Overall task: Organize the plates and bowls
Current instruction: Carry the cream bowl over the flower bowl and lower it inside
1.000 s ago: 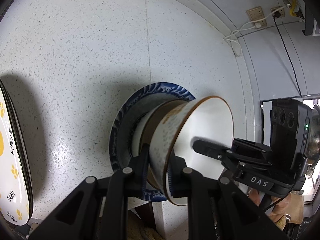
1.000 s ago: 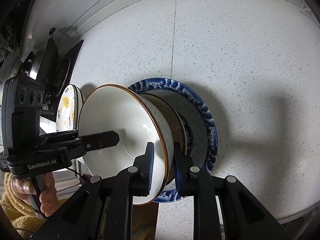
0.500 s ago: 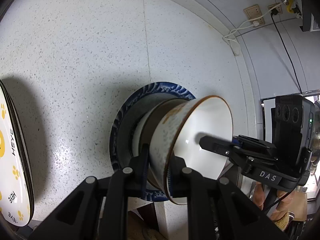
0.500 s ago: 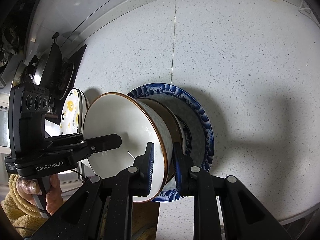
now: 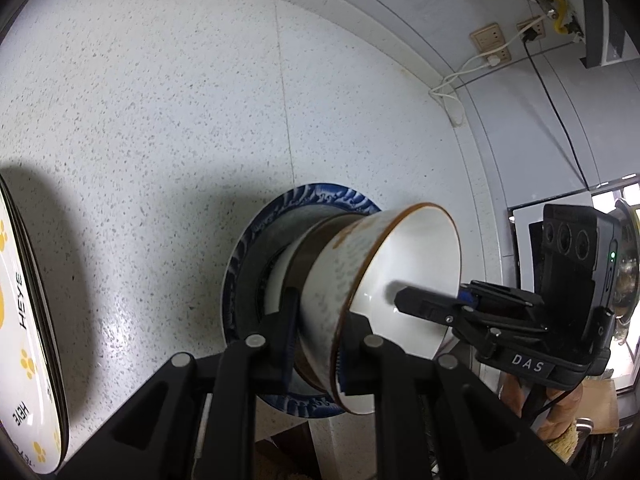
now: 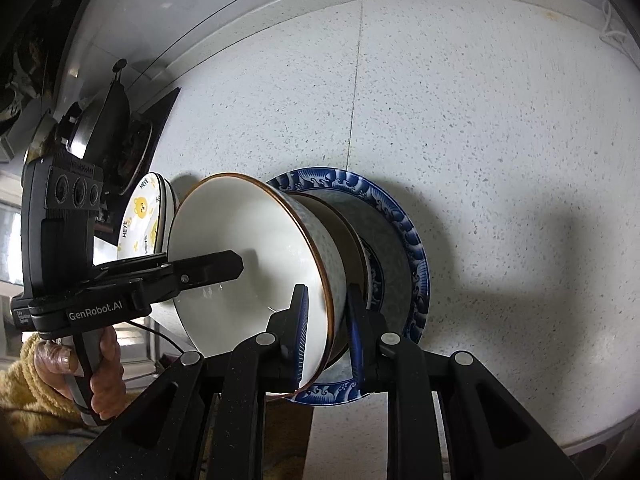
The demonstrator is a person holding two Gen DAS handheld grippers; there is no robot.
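Observation:
A white bowl with a brown rim (image 5: 404, 280) (image 6: 256, 264) sits in a stack of bowls on a blue-patterned plate (image 5: 256, 256) (image 6: 404, 232) on the speckled counter. My left gripper (image 5: 320, 344) is shut on the bowl's rim on one side. My right gripper (image 6: 328, 332) is shut on the rim on the opposite side. Each gripper shows in the other's view, with one finger (image 5: 424, 304) (image 6: 208, 268) reaching inside the bowl. The lower bowls are mostly hidden.
White plates with yellow bear prints (image 5: 24, 320) (image 6: 146, 216) lie left of the stack. A stove with a dark pan (image 6: 108, 120) is beyond them. Wall sockets and cables (image 5: 492, 48) are at the back right. The counter edge runs close below the stack.
Both grippers have stayed shut on the bowl rim. The views have pulled back slightly from the counter; the bowl seems a little higher over the stack.

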